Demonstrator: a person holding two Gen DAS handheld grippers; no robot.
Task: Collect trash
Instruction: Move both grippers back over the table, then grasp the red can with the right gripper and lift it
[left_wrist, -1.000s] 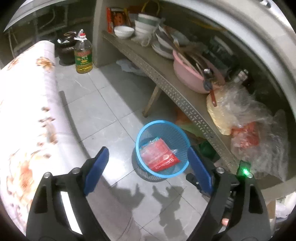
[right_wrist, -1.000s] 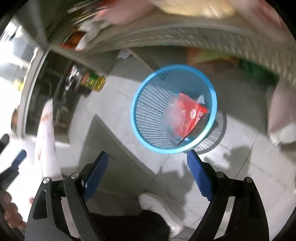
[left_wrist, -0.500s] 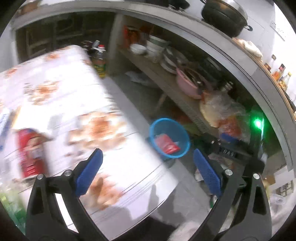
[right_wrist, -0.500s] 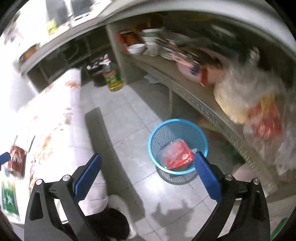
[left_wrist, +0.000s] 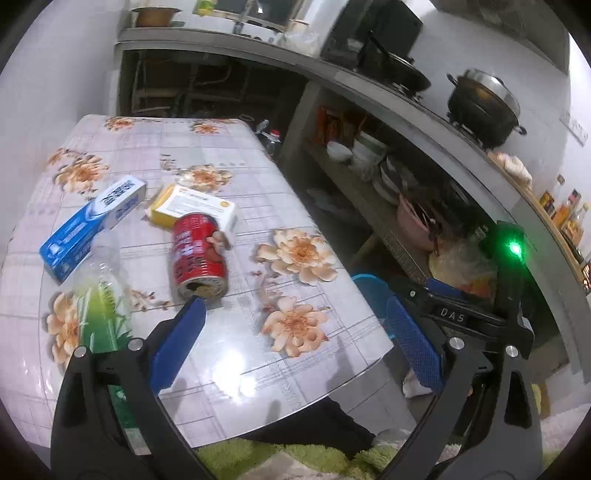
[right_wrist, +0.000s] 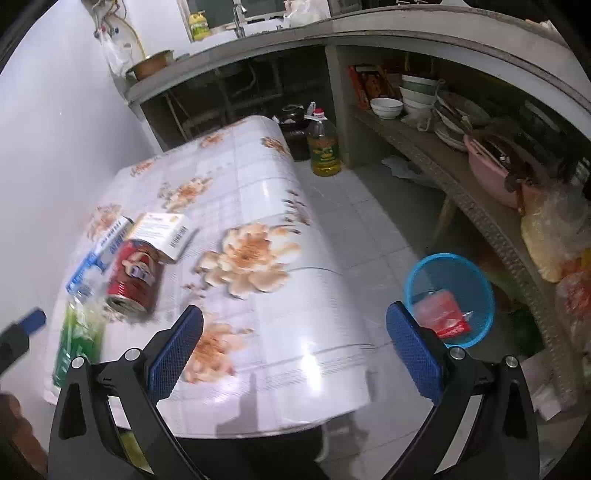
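On the floral-clothed table (left_wrist: 229, 369) a red can (left_wrist: 197, 254) lies on its side. Beside it are a blue toothpaste box (left_wrist: 92, 225), a yellow-and-white box (left_wrist: 192, 206) and a clear bottle with a green label (left_wrist: 99, 295). My left gripper (left_wrist: 295, 310) hovers open and empty over the table's near edge, its left pad just short of the can. My right gripper (right_wrist: 295, 314) is open and empty too, above the table's right end. On the floor stands a blue mesh basket (right_wrist: 410, 280) with a red wrapper (right_wrist: 443, 314) in it. The table edge half hides the basket (left_wrist: 369, 288) in the left wrist view.
A low shelf (right_wrist: 424, 155) along the right carries bowls, a pink basin (right_wrist: 487, 166) and plastic bags. An oil bottle (right_wrist: 324, 147) stands on the tiled floor beyond the table. On the counter above is a black pot (left_wrist: 480, 103). A person's dark legs are under the table's near edge.
Both views have swung up from the basket on the floor to the tabletop and its trash. Both grippers rose and their jaws opened a little wider. The wrapper stays in the basket.
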